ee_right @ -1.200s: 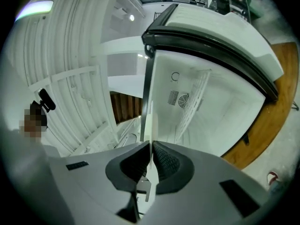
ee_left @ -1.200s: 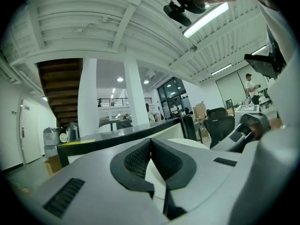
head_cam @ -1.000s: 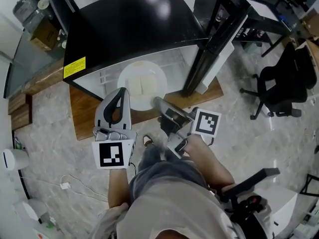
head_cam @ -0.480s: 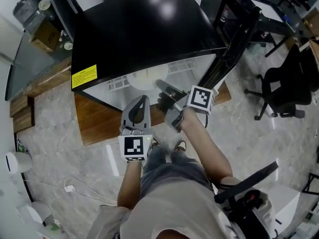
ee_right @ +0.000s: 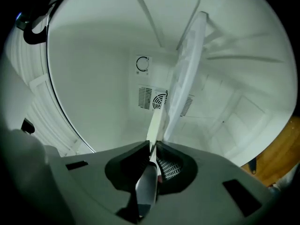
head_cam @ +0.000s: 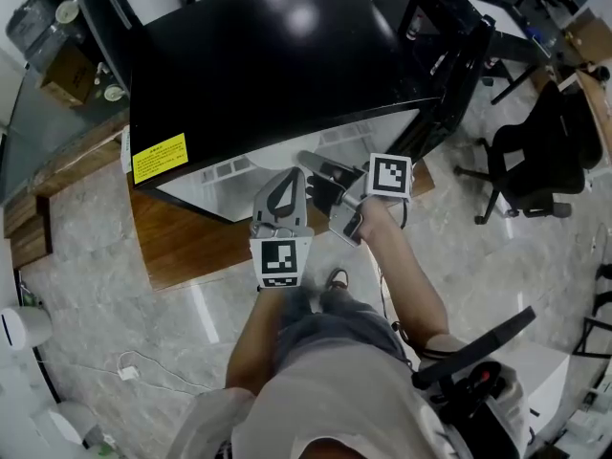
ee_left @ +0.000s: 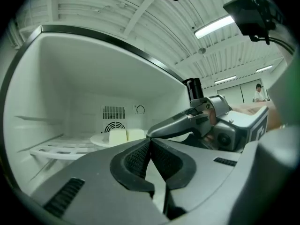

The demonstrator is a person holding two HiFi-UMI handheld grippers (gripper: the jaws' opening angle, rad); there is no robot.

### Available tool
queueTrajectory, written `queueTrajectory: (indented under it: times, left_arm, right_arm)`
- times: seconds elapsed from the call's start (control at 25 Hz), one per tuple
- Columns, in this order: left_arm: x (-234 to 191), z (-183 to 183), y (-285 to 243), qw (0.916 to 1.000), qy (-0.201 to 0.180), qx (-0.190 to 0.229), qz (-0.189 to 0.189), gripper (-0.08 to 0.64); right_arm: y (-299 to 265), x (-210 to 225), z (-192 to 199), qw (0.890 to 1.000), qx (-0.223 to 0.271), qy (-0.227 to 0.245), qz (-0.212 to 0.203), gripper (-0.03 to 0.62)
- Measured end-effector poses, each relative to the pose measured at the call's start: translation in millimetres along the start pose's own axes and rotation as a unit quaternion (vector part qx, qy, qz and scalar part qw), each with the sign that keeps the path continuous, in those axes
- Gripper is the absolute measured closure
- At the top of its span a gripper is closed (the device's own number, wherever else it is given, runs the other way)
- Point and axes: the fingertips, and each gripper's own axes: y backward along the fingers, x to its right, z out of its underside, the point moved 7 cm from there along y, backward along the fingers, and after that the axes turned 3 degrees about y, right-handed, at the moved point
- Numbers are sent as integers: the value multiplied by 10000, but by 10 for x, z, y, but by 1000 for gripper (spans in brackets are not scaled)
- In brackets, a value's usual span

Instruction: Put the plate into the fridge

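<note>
The white plate (ee_left: 104,140), with two pale blocks on it, sits inside the fridge over a white wire shelf (ee_left: 51,150); whether it touches the shelf I cannot tell. My right gripper (ee_right: 154,146) is shut on the plate's rim, and the plate (ee_right: 180,83) shows edge-on in the right gripper view. In the left gripper view the right gripper (ee_left: 187,121) reaches in from the right. My left gripper (ee_left: 151,142) is shut with nothing in it, just in front of the plate. In the head view both grippers, left (head_cam: 282,199) and right (head_cam: 325,175), are at the fridge's opening, and the black fridge top (head_cam: 277,65) hides the plate.
The fridge's black door (head_cam: 449,65) stands open at the right. The fridge rests on a wooden platform (head_cam: 182,247). A fan vent (ee_left: 114,125) is in the back wall. A black office chair (head_cam: 535,151) stands on the floor at the right.
Both grippers have moved forward to the fridge. The plate, in plain view a second ago, has gone in under the black top with the right gripper.
</note>
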Motion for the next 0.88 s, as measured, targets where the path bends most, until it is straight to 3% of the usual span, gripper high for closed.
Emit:
queueTrajectory:
  times: [0.24, 0.36, 0.56, 0.6, 0.64, 0.72, 0.76, 0.8, 0.88]
  left_arm:
    - [-160, -49, -30, 9992, 341, 178, -127, 541]
    - [-138, -49, -103, 9991, 339, 119, -233, 541]
    - [-121, -55, -60, 9982, 517, 119, -267, 541]
    - [-131, -58, -40, 9982, 533, 122, -252, 541]
    - [-136, -59, -27, 9982, 542, 125, -241, 541]
    - [-117, -59, -37, 9982, 546, 131, -220, 541]
    - [-97, -63, -51, 9982, 547, 127, -208, 541]
    - [-81, -68, -58, 9982, 551, 114, -198, 541]
    - [-95, -78, -38, 9981, 573, 67, -193, 541]
  right_arm:
    - [-18, -139, 52, 9975, -348, 447, -420, 558]
    - [135, -196, 169, 9885, -484, 1432, 59, 560]
    - [393, -317, 152, 9553, -279, 2747, 1059, 560]
    - [468, -341, 112, 9420, -116, 3019, 1462, 560]
    - [551, -352, 58, 9208, 71, 3362, 1976, 560]
    - [677, -339, -71, 8582, 347, 4134, 3022, 560]
    - [692, -324, -125, 8303, 364, 4434, 3357, 560]
    - [668, -318, -156, 8137, 319, 4622, 3510, 560]
    - [535, -351, -158, 8074, 202, 4768, 3468, 565]
